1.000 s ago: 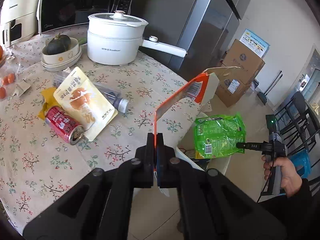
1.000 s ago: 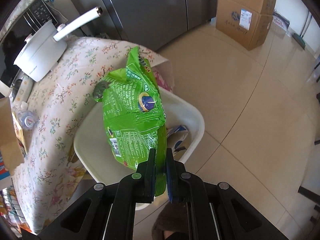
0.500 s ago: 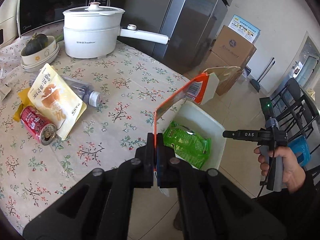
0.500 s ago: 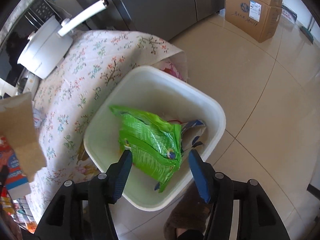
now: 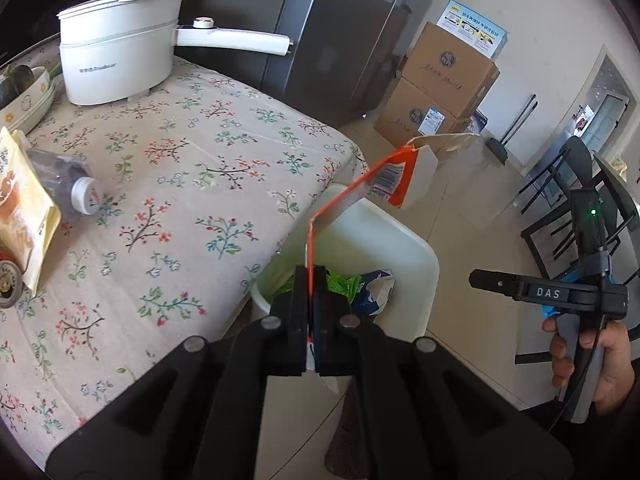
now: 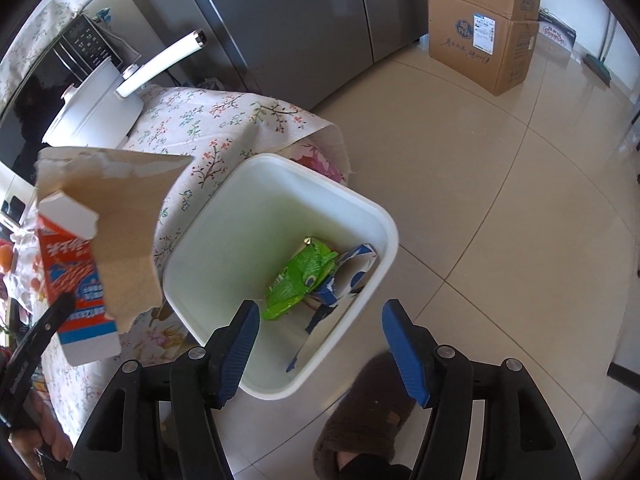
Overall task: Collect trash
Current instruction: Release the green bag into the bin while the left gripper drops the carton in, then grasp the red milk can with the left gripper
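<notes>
My left gripper (image 5: 309, 276) is shut on a torn orange and white carton (image 5: 394, 178), held above the near rim of the white trash bin (image 5: 404, 240). The carton also shows in the right wrist view (image 6: 86, 280), left of the bin (image 6: 372, 216). My right gripper (image 6: 320, 316) is open and empty above the bin; it also shows in the left wrist view (image 5: 476, 279). A green snack bag (image 6: 300, 276) and a blue and white wrapper (image 6: 344, 276) lie in the bin.
On the floral table (image 5: 192, 184) lie a plastic bottle (image 5: 64, 184), a yellow snack bag (image 5: 20, 208) and a can (image 5: 6, 284). A white pot (image 5: 116, 60) stands at the back. Cardboard boxes (image 6: 480, 20) stand by the fridge. A slippered foot (image 6: 360, 408) is beside the bin.
My right gripper opened and dropped the green bag into the bin, then drew back. My left gripper carried the carton right, over the bin's edge.
</notes>
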`<action>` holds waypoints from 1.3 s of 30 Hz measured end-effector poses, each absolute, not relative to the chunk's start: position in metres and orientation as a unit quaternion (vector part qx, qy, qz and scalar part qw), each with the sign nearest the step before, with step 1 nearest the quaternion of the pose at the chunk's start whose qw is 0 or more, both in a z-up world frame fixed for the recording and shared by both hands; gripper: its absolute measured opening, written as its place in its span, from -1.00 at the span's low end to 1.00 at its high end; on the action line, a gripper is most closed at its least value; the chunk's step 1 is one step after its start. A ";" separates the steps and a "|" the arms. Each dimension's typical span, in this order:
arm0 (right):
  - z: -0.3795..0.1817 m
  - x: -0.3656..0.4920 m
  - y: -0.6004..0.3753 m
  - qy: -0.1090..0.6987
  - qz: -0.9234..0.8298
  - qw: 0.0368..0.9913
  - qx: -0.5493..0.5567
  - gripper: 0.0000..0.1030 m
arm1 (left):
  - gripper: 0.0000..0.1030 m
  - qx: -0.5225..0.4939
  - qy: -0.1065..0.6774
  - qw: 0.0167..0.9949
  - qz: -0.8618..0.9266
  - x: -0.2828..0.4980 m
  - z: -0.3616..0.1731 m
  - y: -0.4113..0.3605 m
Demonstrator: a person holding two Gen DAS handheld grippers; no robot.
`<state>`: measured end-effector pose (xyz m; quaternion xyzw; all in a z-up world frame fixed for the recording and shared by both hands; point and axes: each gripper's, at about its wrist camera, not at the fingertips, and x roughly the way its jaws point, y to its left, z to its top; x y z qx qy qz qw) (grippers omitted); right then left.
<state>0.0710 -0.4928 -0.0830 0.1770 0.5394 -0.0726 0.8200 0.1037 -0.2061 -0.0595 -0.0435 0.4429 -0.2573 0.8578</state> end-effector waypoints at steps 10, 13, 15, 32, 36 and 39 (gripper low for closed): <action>-0.086 0.060 -0.515 0.540 -0.095 0.816 0.183 0.30 | -0.94 -0.020 0.450 0.852 -0.266 0.112 -0.082 -0.236; -0.085 0.060 -0.517 0.540 -0.095 0.816 0.183 0.31 | -0.93 -0.014 0.448 0.851 -0.275 0.112 -0.084 -0.237; -0.084 0.060 -0.516 0.539 -0.093 0.817 0.183 0.32 | -0.81 -0.013 0.444 0.854 -0.272 0.113 -0.085 -0.237; -0.060 0.078 -0.481 0.518 -0.076 0.835 0.166 0.41 | 0.65 0.031 0.418 0.886 -0.199 0.102 -0.055 -0.177; -0.051 0.086 -0.460 0.513 -0.062 0.841 0.159 0.44 | 0.78 0.036 0.419 0.892 -0.166 0.098 -0.049 -0.153; -0.046 0.092 -0.443 0.510 -0.050 0.846 0.151 0.49 | 0.83 0.041 0.420 0.895 -0.143 0.096 -0.045 -0.135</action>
